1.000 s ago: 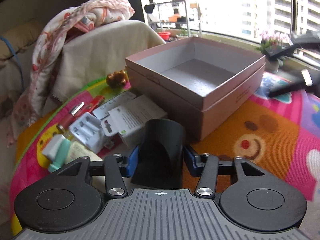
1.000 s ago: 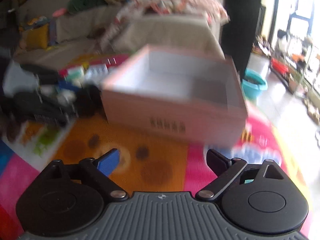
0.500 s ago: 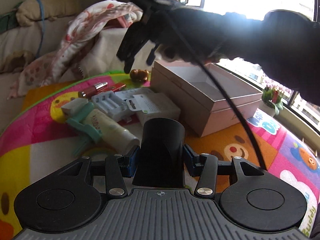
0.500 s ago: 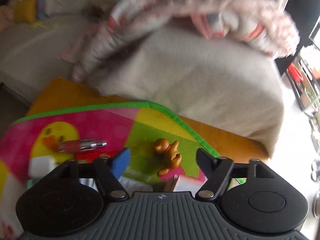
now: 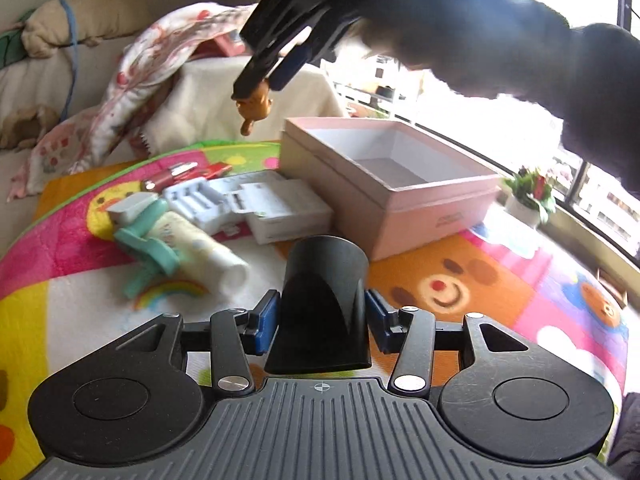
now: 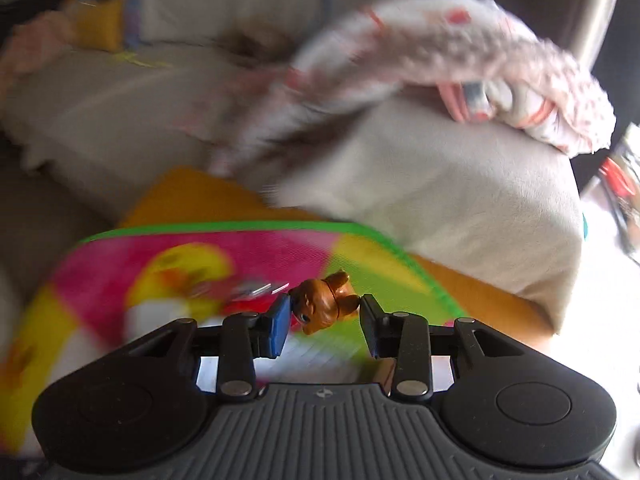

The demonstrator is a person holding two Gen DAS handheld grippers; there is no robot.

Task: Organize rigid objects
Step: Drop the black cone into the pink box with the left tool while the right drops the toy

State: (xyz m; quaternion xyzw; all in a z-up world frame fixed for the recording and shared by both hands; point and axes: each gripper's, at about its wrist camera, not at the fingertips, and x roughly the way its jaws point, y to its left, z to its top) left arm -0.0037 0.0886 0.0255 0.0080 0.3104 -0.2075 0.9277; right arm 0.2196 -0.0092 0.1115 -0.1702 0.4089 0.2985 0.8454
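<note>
My right gripper (image 6: 325, 312) is shut on a small brown bear figurine (image 6: 322, 306), lifted clear of the colourful play mat (image 6: 248, 252). The left wrist view shows the same gripper (image 5: 256, 88) and figurine (image 5: 255, 110) hanging in the air left of the open pink box (image 5: 384, 176). My left gripper (image 5: 322, 316) is shut on a black curved object (image 5: 322, 304), low over the mat in front of the box. On the mat lie a cream bottle with a teal clip (image 5: 180, 240), white trays (image 5: 200, 200), a white carton (image 5: 284, 210) and a red pen (image 5: 172, 174).
A dark sleeve (image 5: 500, 28) crosses the top of the left wrist view. A beige cushion with a patterned cloth (image 5: 160, 72) stands behind the mat. A small flower pot (image 5: 528, 196) sits by the window at the right.
My right gripper swung from the box to the far mat edge, closed on the bear figurine and lifted it. My left gripper shifted with the black object still in its jaws.
</note>
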